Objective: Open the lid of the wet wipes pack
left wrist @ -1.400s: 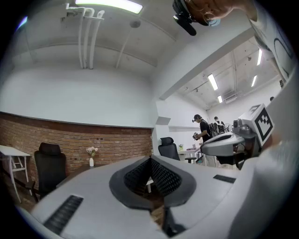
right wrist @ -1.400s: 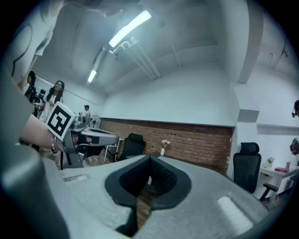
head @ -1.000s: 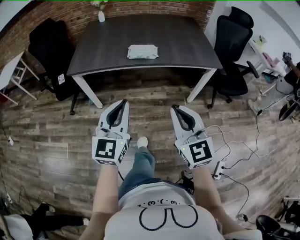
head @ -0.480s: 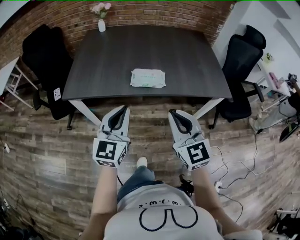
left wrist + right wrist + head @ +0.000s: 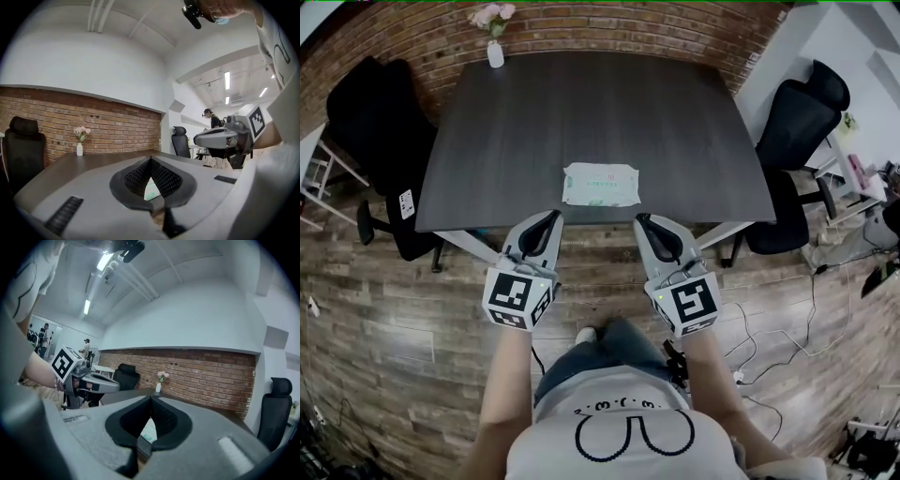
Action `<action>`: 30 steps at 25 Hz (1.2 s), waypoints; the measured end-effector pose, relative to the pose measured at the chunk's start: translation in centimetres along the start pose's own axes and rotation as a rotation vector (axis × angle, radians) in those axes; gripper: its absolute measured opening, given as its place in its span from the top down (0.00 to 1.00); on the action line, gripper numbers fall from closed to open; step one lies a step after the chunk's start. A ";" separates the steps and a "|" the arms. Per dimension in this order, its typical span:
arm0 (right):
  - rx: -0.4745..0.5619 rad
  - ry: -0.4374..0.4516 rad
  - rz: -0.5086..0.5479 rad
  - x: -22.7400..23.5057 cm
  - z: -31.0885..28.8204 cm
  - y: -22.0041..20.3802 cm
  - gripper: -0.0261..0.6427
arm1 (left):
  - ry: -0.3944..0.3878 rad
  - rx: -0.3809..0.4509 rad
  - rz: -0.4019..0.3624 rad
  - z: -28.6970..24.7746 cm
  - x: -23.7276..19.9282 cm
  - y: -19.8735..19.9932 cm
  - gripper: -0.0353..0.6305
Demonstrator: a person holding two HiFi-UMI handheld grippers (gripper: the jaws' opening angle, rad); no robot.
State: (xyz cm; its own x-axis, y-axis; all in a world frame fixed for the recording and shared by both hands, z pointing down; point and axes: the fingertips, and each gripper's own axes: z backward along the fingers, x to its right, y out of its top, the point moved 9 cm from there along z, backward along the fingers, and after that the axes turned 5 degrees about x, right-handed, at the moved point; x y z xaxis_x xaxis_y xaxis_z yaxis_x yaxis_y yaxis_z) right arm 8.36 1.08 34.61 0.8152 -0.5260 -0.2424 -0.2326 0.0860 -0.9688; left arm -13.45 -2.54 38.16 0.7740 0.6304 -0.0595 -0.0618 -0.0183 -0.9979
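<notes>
A pale green and white wet wipes pack [image 5: 601, 185] lies flat near the front edge of the dark table [image 5: 506, 122], its lid down. My left gripper [image 5: 551, 217] is shut and empty, its tips just short of the table's front edge, below and left of the pack. My right gripper [image 5: 641, 221] is shut and empty too, below and right of the pack. In the left gripper view a sliver of the pack [image 5: 152, 188] shows through the notch behind the shut jaws. The right gripper view shows the pack [image 5: 148, 431] the same way.
A small white vase with pink flowers [image 5: 494, 49] stands at the table's far left corner by the brick wall. Black office chairs sit at the left [image 5: 370, 122] and right [image 5: 802, 122] of the table. Cables [image 5: 769, 328] lie on the wooden floor at right.
The person has walked up to the table. Both shut grippers came forward from mid-floor to its front edge, and the pack now sits much nearer in the head view.
</notes>
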 end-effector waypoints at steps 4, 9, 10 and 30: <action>-0.028 0.028 0.005 2.3 -2.7 -1.2 0.97 | 0.029 -0.038 0.018 -2.9 -1.5 -1.1 0.95; -0.036 0.041 -0.008 5.9 -6.2 -2.3 0.97 | 0.046 -0.076 0.061 -6.6 -3.5 -2.0 0.91; -0.038 0.046 -0.014 6.7 -6.8 -2.6 0.94 | 0.046 -0.085 0.068 -7.4 -3.8 -2.2 0.88; -0.256 0.370 -0.083 12.3 -17.5 -12.0 0.72 | 0.018 -0.404 0.067 -16.2 -6.9 -9.5 0.63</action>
State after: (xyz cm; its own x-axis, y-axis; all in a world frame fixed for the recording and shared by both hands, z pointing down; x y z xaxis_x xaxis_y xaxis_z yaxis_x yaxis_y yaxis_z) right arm 11.91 -21.25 44.15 0.6034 -0.7929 -0.0847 -0.3359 -0.1564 -0.9288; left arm -7.94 -19.29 47.63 0.7880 0.6035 -0.1217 0.1369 -0.3646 -0.9211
